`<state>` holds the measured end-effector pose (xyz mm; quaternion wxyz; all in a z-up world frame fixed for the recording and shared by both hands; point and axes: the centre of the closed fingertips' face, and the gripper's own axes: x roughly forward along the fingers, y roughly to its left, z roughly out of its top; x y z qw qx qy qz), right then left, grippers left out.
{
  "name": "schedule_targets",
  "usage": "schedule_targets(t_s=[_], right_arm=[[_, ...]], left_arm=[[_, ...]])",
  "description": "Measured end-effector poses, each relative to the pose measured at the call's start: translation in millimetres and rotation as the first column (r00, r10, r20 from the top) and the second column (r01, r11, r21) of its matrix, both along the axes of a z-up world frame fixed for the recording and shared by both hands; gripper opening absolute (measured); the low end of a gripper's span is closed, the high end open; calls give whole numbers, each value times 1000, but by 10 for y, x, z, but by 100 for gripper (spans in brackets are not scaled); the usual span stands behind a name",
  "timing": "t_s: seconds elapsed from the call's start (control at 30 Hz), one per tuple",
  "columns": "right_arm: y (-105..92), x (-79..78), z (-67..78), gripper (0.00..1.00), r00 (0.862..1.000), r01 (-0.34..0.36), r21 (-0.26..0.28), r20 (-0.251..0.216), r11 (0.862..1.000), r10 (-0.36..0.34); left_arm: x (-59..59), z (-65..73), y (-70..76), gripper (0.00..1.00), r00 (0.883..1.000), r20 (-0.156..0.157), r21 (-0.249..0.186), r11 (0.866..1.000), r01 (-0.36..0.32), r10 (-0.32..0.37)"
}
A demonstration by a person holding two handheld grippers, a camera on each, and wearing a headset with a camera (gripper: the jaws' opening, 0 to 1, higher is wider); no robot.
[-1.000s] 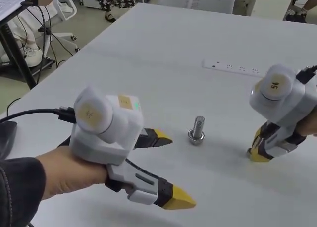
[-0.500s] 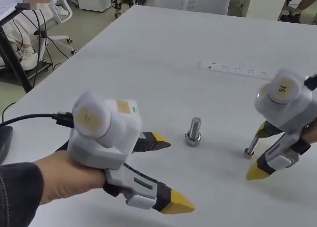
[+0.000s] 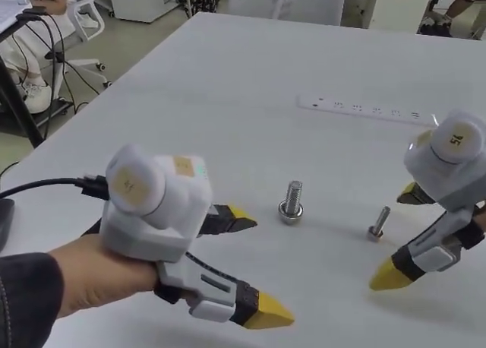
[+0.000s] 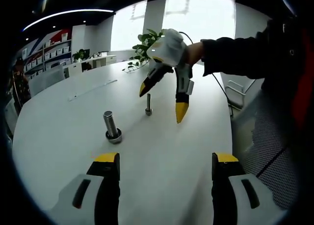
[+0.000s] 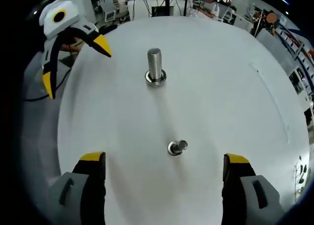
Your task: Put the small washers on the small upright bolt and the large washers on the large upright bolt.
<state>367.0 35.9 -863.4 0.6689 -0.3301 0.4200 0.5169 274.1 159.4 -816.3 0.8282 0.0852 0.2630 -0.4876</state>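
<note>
A large steel bolt (image 3: 291, 201) stands upright on the white table (image 3: 228, 97), with a wide ring-like base. To its right a small thin bolt (image 3: 377, 223) stands slightly tilted. My right gripper (image 3: 396, 232) is open just right of the small bolt, one jaw on each side and not touching it. The right gripper view has the small bolt (image 5: 176, 147) between my open right gripper (image 5: 164, 158) and the large bolt (image 5: 155, 68) beyond. My left gripper (image 3: 254, 264) is open and empty, left of the large bolt. In the left gripper view, the left gripper (image 4: 166, 158) faces both bolts (image 4: 112, 128).
A white power strip (image 3: 364, 109) lies on the table behind the bolts. Office chairs, cables and a seated person (image 3: 30, 29) are beyond the table's left edge. A black cable (image 3: 45, 187) runs from my left gripper.
My right gripper, low and shut at the table a second ago, has opened and drawn back up to the right. The small bolt now stands free. The left gripper has hardly moved.
</note>
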Motion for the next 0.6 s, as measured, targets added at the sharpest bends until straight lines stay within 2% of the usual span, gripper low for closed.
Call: schedule_targets(t_s=[0.1, 0.23, 0.4, 0.6], right_arm=[[6, -31, 39, 100, 1000, 30, 44, 1, 999, -30], [-6, -92, 86, 100, 999, 48, 70, 11, 996, -49], [17, -137, 198, 100, 995, 90, 137, 32, 986, -95], [-6, -262, 255, 100, 991, 117, 170, 43, 978, -126]], left_arm=[[3, -4, 5, 76, 1000, 0, 0, 1000, -1, 1], [9, -4, 17, 76, 1000, 0, -2, 1000, -6, 6], [13, 1, 31, 76, 1000, 0, -7, 1000, -12, 12], [13, 17, 32, 76, 1000, 6, -8, 1000, -14, 14]])
